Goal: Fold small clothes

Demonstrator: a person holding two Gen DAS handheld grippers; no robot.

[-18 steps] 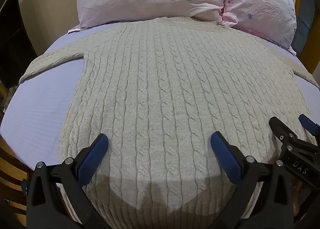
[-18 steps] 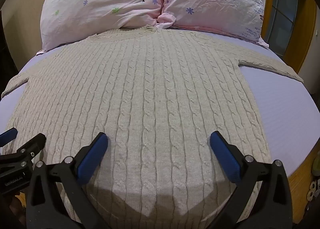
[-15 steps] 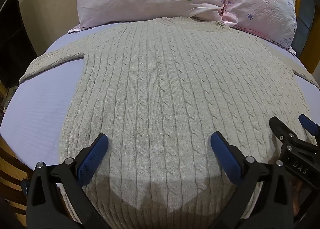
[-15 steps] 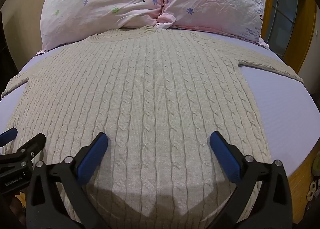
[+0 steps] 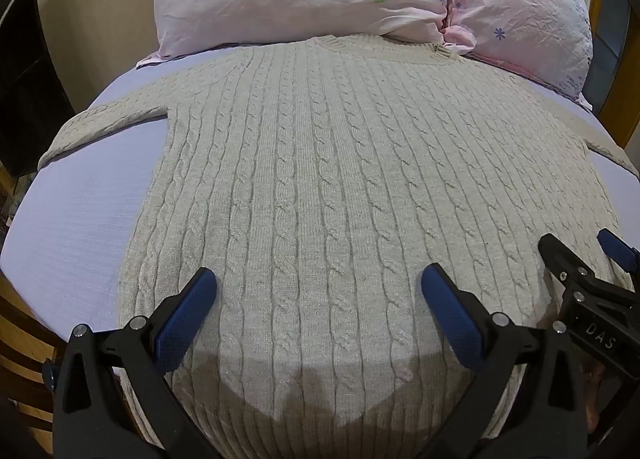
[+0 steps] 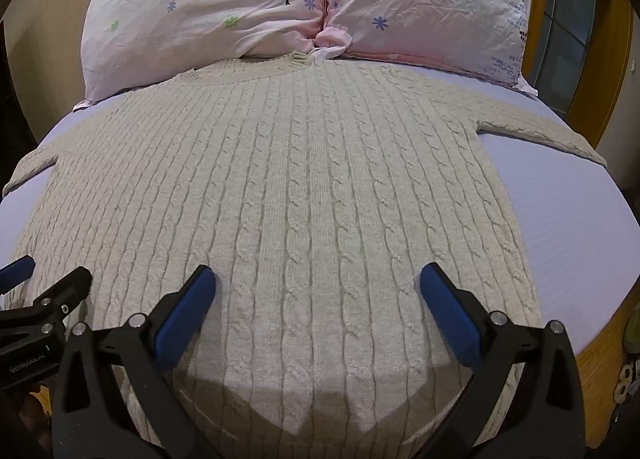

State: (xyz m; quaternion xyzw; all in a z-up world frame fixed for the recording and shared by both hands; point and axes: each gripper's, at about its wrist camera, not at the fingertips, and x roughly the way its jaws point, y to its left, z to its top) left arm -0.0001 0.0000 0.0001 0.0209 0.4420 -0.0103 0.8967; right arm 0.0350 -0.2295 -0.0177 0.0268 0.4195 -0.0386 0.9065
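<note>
A beige cable-knit sweater lies flat and spread out on a lavender bed, collar toward the pillows, both sleeves stretched sideways. It also shows in the right wrist view. My left gripper is open and empty, hovering over the sweater's lower left part near the hem. My right gripper is open and empty over the lower right part. Each gripper shows at the edge of the other's view: the right one and the left one.
Two pink flowered pillows lean at the head of the bed, touching the collar. The bed sheet is bare on both sides of the sweater. A wooden frame edges the bed; a door frame stands right.
</note>
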